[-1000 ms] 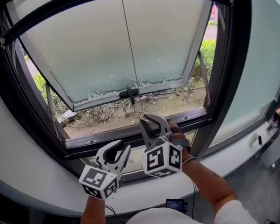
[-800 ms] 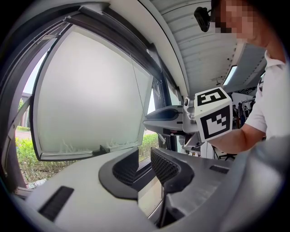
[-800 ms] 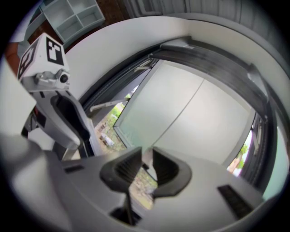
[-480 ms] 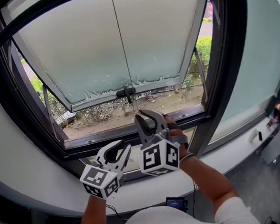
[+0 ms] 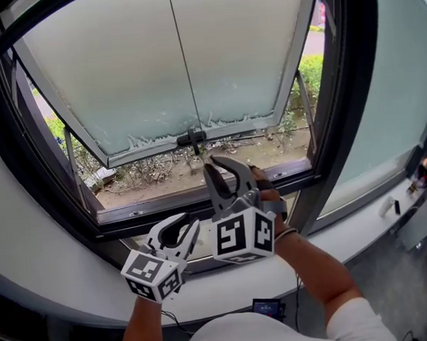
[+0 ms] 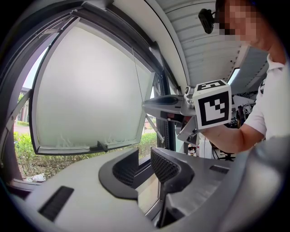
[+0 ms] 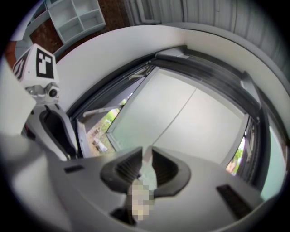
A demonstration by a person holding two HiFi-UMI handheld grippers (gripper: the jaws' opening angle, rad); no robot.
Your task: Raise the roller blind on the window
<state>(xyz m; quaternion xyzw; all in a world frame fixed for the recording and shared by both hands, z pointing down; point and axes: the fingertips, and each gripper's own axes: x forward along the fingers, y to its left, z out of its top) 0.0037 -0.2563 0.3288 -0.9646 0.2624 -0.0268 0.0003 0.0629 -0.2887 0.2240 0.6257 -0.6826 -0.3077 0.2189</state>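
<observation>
A thin pull cord (image 5: 181, 66) hangs down in front of the frosted window pane (image 5: 112, 71), which tilts outward at the bottom. The cord's lower end runs into my right gripper (image 5: 223, 174), shut on its pale end piece (image 7: 146, 159) just above the dark sill (image 5: 165, 206). My left gripper (image 5: 178, 230) hangs lower and to the left, jaws apart with nothing between them (image 6: 144, 164). In the left gripper view the right gripper (image 6: 168, 102) shows level with the cord (image 6: 136, 77). I cannot make out the blind's roll; the window's top is cut off.
A black latch handle (image 5: 191, 138) sits on the pane's lower edge. A wide dark frame post (image 5: 348, 120) separates a fixed pane (image 5: 405, 94) at right. A curved white ledge (image 5: 54, 286) runs below the sill. Ground and shrubs lie outside.
My right gripper has risen a little with the cord's end in it. The left gripper has stayed in place.
</observation>
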